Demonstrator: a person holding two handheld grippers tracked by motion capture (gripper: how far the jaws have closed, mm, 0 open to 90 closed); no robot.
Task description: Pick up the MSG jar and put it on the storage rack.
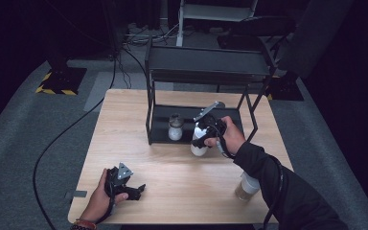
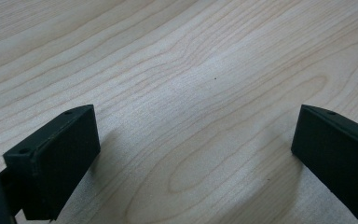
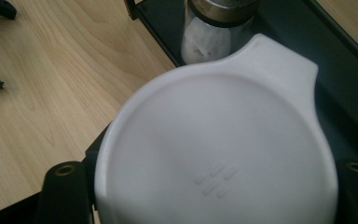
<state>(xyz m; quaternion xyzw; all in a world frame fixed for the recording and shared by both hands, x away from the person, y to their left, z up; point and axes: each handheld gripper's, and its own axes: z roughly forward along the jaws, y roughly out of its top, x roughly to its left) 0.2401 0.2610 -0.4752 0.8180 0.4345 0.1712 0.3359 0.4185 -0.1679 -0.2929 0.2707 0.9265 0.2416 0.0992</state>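
A: From the high view, the right gripper (image 1: pixel 202 136) was up at the front edge of the black rack (image 1: pixel 197 72), fingers clamped on a white container (image 1: pixel 199 147). Where exactly did that container sit?

B: Just in front of the rack's lower shelf (image 1: pixel 162 129), over the wooden bench (image 1: pixel 172 177). Whether its base touched the wood, I couldn't tell. On the shelf itself, just to the left, stood a glass jar (image 1: pixel 175 127) with white contents.

A: And the left side?

B: The left gripper (image 1: pixel 135 190) lay low at the near left of the bench, held in the person's left hand (image 1: pixel 100 199), well apart from everything else. A second jar with a white lid (image 1: pixel 247 186) stood near the right front edge, partly behind the dark sleeve.

A: Over to the left gripper view, then.

B: Bare wood grain under it, and the two black fingers (image 2: pixel 56 163) stood wide, one at each side of the frame, nothing between them.

A: Right gripper view?

B: Close quarters! The container's white lid (image 3: pixel 219 154), round with a tab at the upper right, sat between the black fingers (image 3: pixel 63 191), gripped from both sides. Beyond it was the glass jar (image 3: pixel 214 32) with its metal-coloured collar, standing on the dark shelf (image 3: pixel 326 60), close behind the lid's rim. Bench wood ran off to the left.
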